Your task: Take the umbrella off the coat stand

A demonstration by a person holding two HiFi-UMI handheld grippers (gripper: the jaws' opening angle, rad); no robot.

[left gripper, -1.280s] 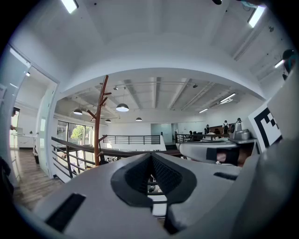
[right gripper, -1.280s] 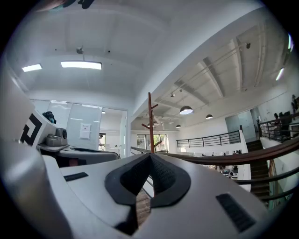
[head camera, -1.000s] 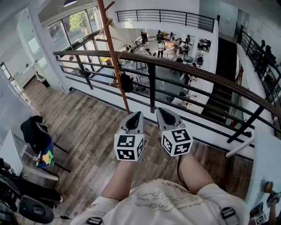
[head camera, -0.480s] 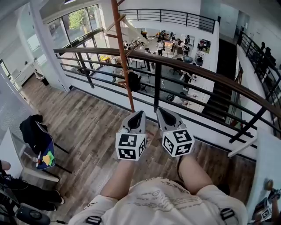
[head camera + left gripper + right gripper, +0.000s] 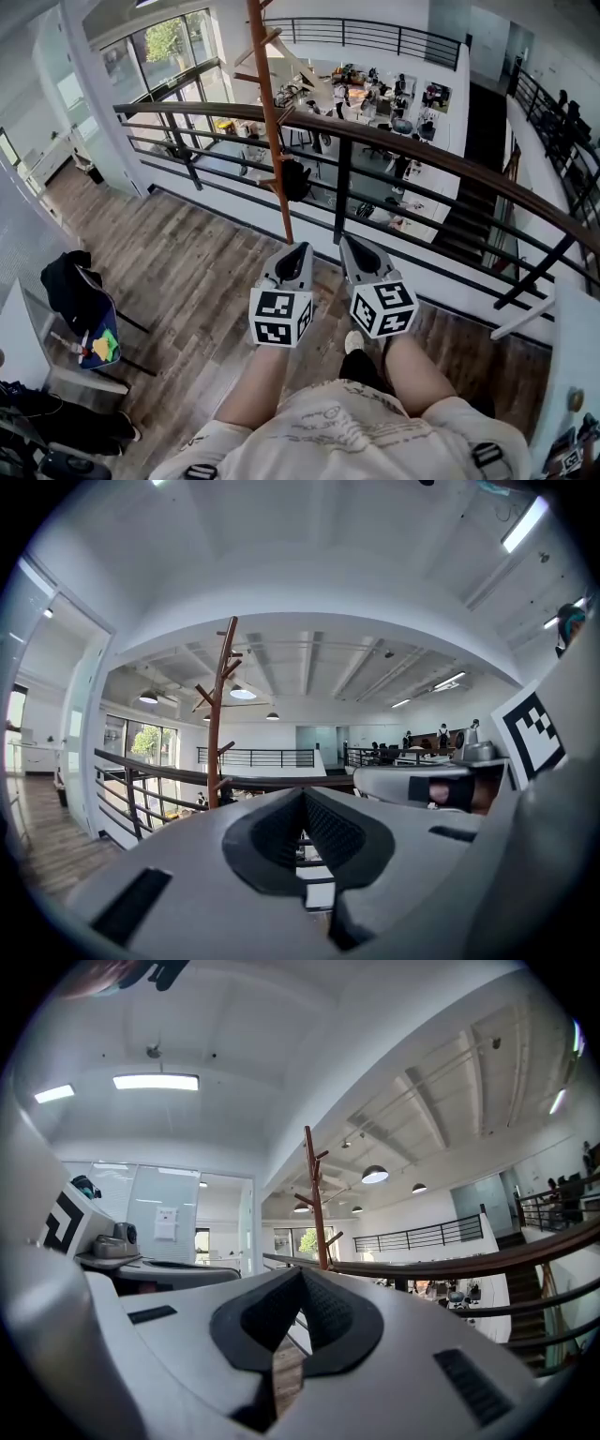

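A brown wooden coat stand (image 5: 272, 122) rises by the railing, straight ahead of both grippers. A dark, compact thing (image 5: 296, 180), which looks like a folded umbrella, hangs from a low peg on it. My left gripper (image 5: 293, 253) and right gripper (image 5: 354, 246) are held side by side, short of the stand's foot. Both are shut with nothing between the jaws. The left gripper view shows the stand (image 5: 217, 719) at the left beyond the left gripper (image 5: 306, 790). The right gripper view has the stand (image 5: 317, 1199) just above the right gripper (image 5: 299, 1267). I cannot make out the umbrella in either gripper view.
A dark metal railing with a wooden handrail (image 5: 422, 159) runs across behind the stand, over an atrium with people below. A chair with a black jacket (image 5: 80, 300) stands at the left on the wooden floor. A white counter edge (image 5: 572, 375) is at the right.
The stand has come closer and shifted right in the head view. A shoe now shows below the grippers. Both grippers stay shut and side by side.
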